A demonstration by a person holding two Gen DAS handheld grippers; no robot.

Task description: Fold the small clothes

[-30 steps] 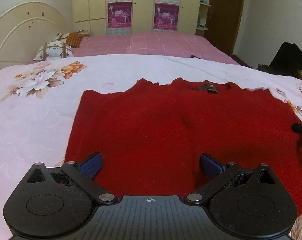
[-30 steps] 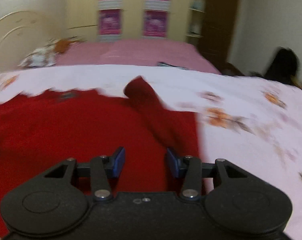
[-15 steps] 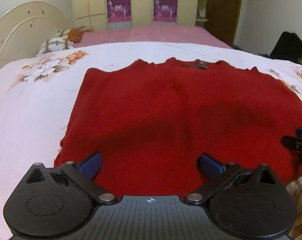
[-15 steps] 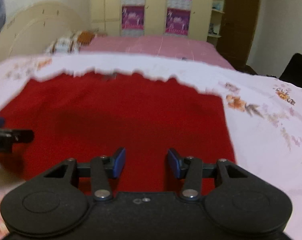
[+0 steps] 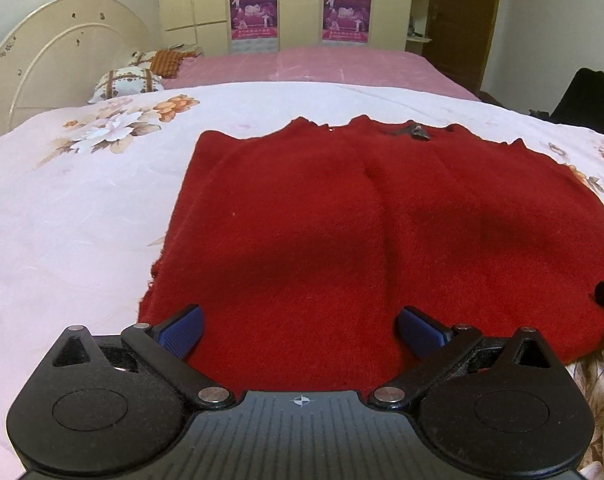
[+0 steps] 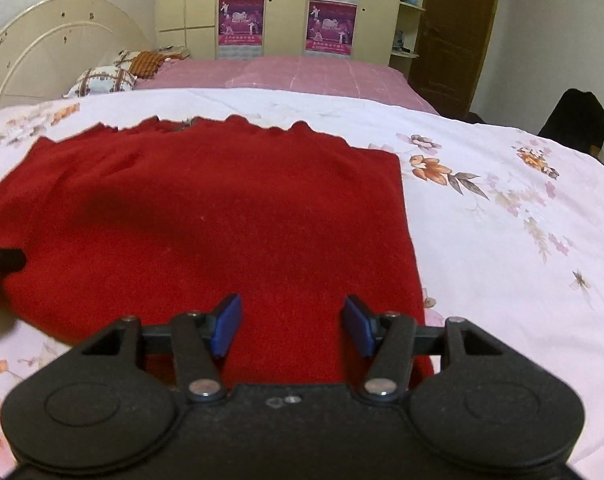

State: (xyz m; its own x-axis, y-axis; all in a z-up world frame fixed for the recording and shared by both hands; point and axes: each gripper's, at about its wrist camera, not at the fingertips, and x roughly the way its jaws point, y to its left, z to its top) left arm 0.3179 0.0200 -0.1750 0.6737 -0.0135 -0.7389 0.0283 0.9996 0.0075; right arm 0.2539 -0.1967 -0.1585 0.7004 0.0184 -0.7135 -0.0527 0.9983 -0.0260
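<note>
Both the left claw and right claw gape apart, hiding the red sweater's near hem

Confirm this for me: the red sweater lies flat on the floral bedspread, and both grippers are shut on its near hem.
Not quite. The red sweater does lie flat on the floral bedspread, but neither gripper is shut on it. The left gripper and the right gripper are both open above the near hem, as each wrist view shows.
</note>
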